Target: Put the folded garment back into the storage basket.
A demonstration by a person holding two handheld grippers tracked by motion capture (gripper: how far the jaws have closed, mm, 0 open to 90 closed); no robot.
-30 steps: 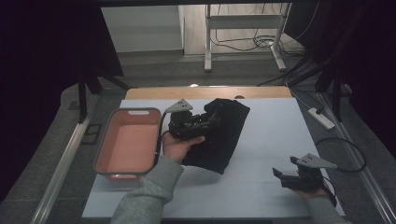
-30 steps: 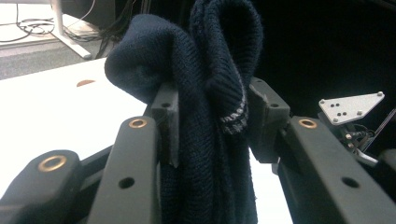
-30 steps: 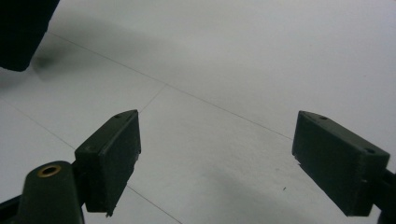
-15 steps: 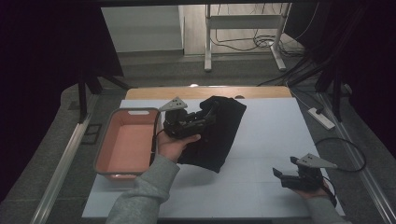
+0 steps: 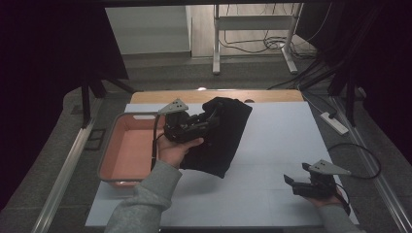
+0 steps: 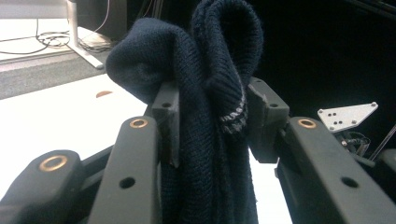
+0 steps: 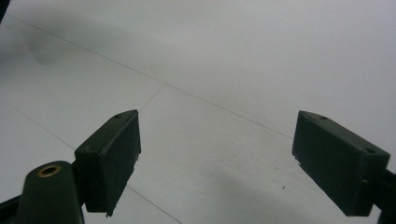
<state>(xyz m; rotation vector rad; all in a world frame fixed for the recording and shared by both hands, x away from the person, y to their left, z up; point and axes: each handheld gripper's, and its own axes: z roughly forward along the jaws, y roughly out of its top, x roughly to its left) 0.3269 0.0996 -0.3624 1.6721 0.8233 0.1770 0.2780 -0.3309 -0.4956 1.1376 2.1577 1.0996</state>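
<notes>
A dark navy knitted garment (image 5: 221, 138) hangs from my left gripper (image 5: 210, 116), lifted over the middle of the table with its lower part draped down to the surface. Up close, the knit (image 6: 212, 107) is bunched between both black pads (image 6: 166, 119), and they press on it. My right gripper (image 5: 287, 180) rests low near the table's front right, held in a hand. Its two pads (image 7: 114, 156) stand wide apart over bare white tabletop, with nothing between them.
An orange-pink tray (image 5: 128, 153) with a grey rim lies at the table's left, beside the left hand. The white table (image 5: 277, 141) has a wooden strip at its far edge. A power strip (image 5: 334, 121) and a cable loop lie off the right side.
The left gripper has drifted slightly left with the garment, whose hanging fold has shifted with it. The right gripper has stayed in place.
</notes>
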